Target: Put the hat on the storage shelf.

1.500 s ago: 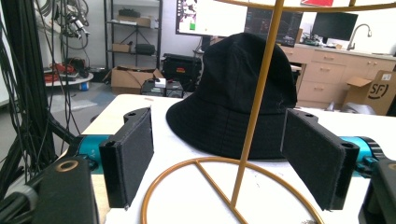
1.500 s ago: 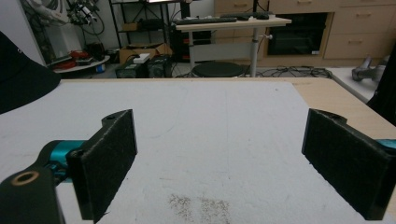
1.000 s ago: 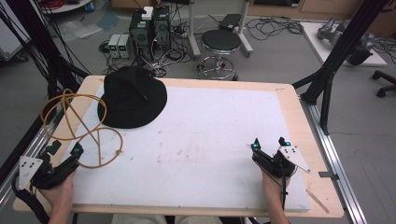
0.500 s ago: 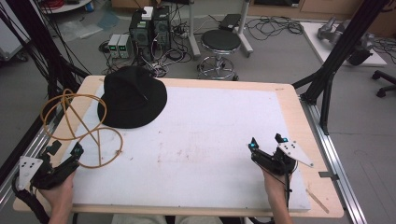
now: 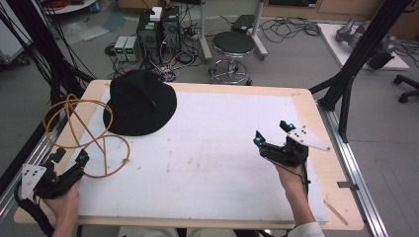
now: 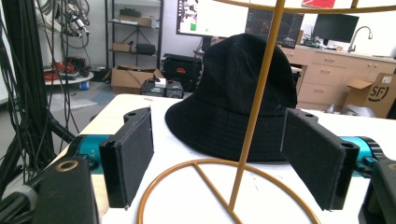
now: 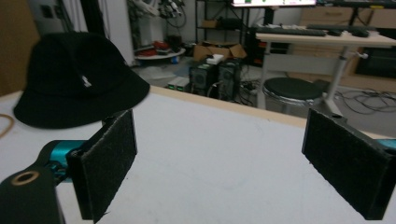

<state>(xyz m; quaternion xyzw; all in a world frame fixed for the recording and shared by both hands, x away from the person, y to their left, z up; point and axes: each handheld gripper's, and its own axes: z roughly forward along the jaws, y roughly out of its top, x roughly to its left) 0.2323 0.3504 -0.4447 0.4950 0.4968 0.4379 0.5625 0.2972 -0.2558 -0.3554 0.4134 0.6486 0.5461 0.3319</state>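
A black bucket hat lies brim-down at the far left of the white mat. Just left of it stands a gold wire hat stand, a ring base with an upright pole and an upper ring. My left gripper is open at the near left, its tips at the edge of the ring base. In the left gripper view the stand's pole rises in line with the gap of the open left gripper, with the hat behind. My right gripper is open and holds nothing at the right, facing the hat.
The wooden table edge frames the mat, with a metal rail along the right. Behind the table stand a black stool and electronics boxes among cables. Black frame posts rise at both sides.
My right gripper has moved a little left and away from the person, turning toward the hat. The left gripper, stand and hat have not moved.
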